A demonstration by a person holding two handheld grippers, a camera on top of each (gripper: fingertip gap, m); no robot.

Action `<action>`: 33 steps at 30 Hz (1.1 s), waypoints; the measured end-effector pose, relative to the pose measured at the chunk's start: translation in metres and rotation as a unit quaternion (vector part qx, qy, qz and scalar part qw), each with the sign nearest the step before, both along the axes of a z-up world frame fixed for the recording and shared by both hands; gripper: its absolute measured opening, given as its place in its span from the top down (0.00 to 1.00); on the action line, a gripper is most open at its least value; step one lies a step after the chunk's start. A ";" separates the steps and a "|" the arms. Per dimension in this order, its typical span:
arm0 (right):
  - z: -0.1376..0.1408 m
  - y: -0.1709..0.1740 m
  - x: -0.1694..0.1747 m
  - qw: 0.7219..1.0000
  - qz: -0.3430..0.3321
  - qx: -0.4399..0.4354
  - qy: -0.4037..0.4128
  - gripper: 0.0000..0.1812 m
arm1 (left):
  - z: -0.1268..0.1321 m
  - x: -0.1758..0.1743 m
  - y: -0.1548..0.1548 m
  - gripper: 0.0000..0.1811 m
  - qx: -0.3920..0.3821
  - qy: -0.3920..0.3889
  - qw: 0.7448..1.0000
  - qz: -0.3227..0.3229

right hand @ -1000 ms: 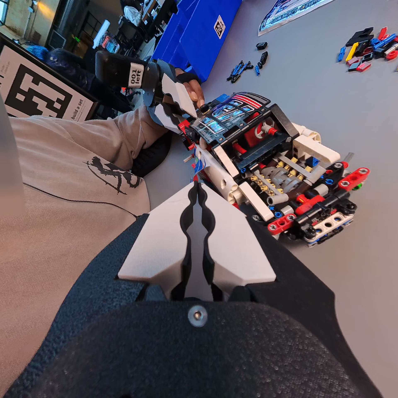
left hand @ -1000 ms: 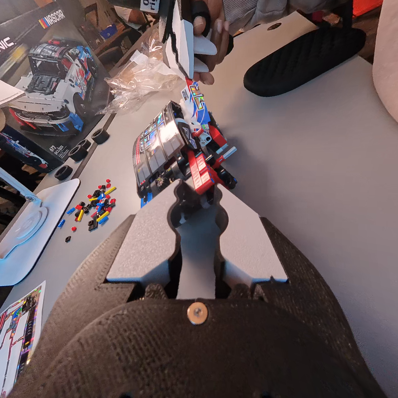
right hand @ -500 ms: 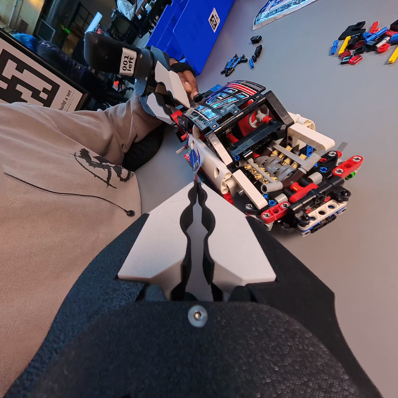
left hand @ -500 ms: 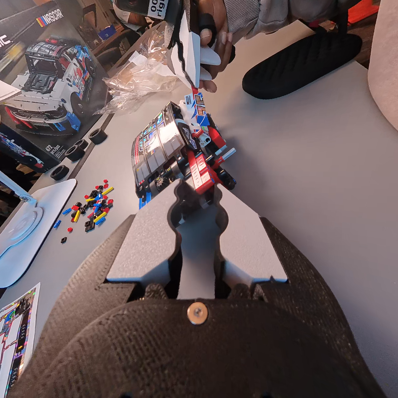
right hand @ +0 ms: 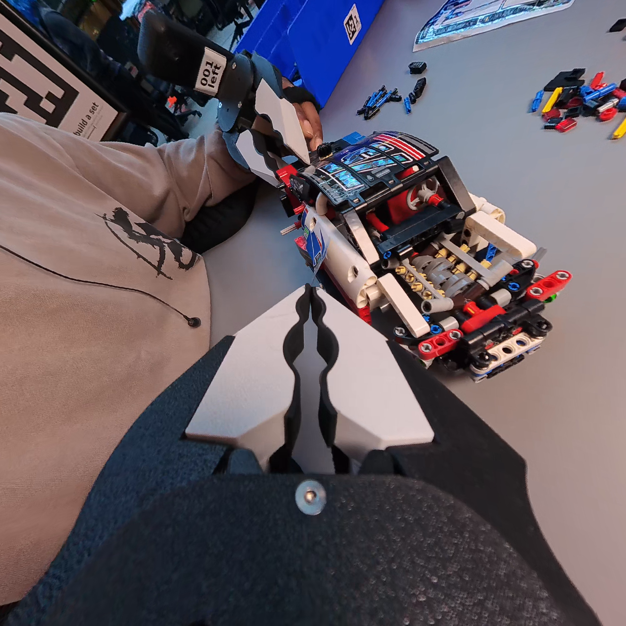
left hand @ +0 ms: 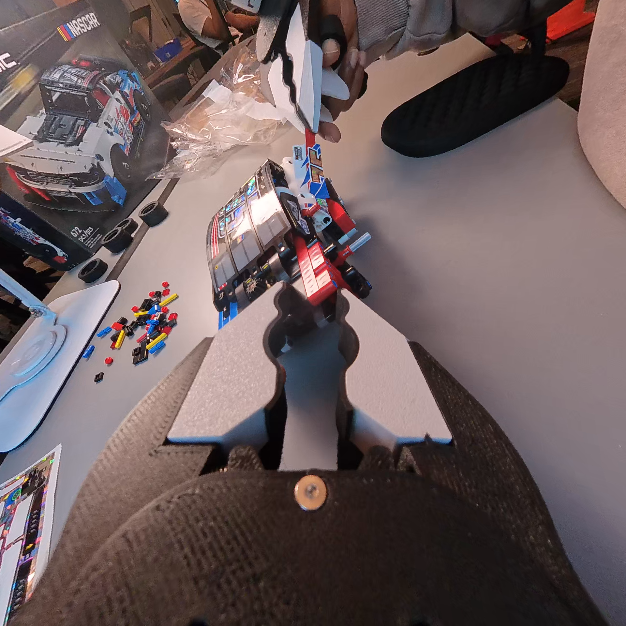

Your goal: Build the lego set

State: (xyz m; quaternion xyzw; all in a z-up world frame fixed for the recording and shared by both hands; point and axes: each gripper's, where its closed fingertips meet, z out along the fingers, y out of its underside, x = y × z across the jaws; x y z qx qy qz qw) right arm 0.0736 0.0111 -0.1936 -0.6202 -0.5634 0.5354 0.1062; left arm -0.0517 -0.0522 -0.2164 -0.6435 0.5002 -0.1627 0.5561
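Note:
The part-built lego car stands on the grey table, with a shiny black roof, white sides and an open engine bay. My left gripper is shut on the car's red rear end and also shows in the right wrist view. My right gripper is shut on the end of a white, blue and red sticker. The sticker runs from its tips to the car's side. In the left wrist view the right gripper is above the car, with the sticker hanging below it.
The set's box, crumpled plastic bags and loose black tyres lie at the left. There are small loose pieces, a sticker sheet, a white stand base, a black pad and a blue bin. There is about 15 centimetres between the tips of the two grippers.
The right gripper has shifted slightly beside the car while keeping hold of the sticker, so a little more of the sticker shows. The left gripper still holds the car's rear.

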 end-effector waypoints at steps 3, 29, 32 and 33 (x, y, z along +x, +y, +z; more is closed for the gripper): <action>-0.003 0.004 0.000 1.000 -0.004 0.016 -0.006 1.00 | 0.000 0.000 0.000 0.86 0.000 0.000 1.000 0.000; -0.026 0.013 0.001 0.988 -0.041 0.128 -0.069 1.00 | -0.001 0.001 0.000 0.87 0.000 0.002 1.000 -0.001; -0.030 0.024 0.003 0.982 -0.066 0.158 -0.079 1.00 | -0.001 0.000 0.000 0.86 -0.001 0.001 1.000 0.000; -0.031 0.026 0.005 0.980 -0.069 0.168 -0.082 1.00 | -0.001 0.000 0.000 0.86 -0.001 0.000 1.000 0.000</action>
